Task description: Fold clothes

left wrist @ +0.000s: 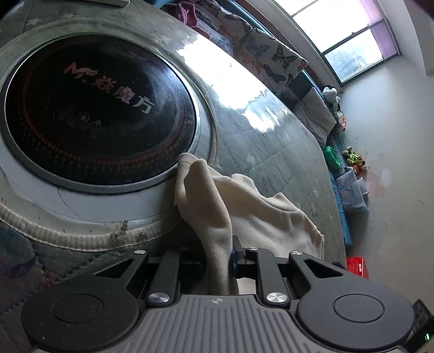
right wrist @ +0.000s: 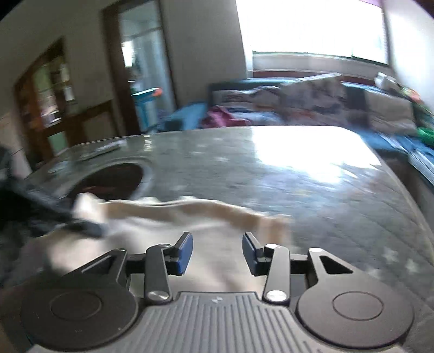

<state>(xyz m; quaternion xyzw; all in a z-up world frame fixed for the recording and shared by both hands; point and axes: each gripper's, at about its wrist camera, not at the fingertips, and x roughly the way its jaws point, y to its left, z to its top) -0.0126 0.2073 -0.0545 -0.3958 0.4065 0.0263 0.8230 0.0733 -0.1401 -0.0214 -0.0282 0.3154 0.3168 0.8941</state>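
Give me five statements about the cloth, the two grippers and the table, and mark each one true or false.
1. The left gripper is clamped on a fold of the cream cloth. True.
2. The right gripper also grips the cloth. False: its blue fingers stand apart, with nothing pinched between them; the cloth lies beyond and below.
3. A round black cooktop is set into the table. True.
4. The cloth is dark red. False: it is cream; a dark red garment lies past the table's far edge.
5. The cloth lies flat and neatly folded. False: it is bunched, with one end lifted.
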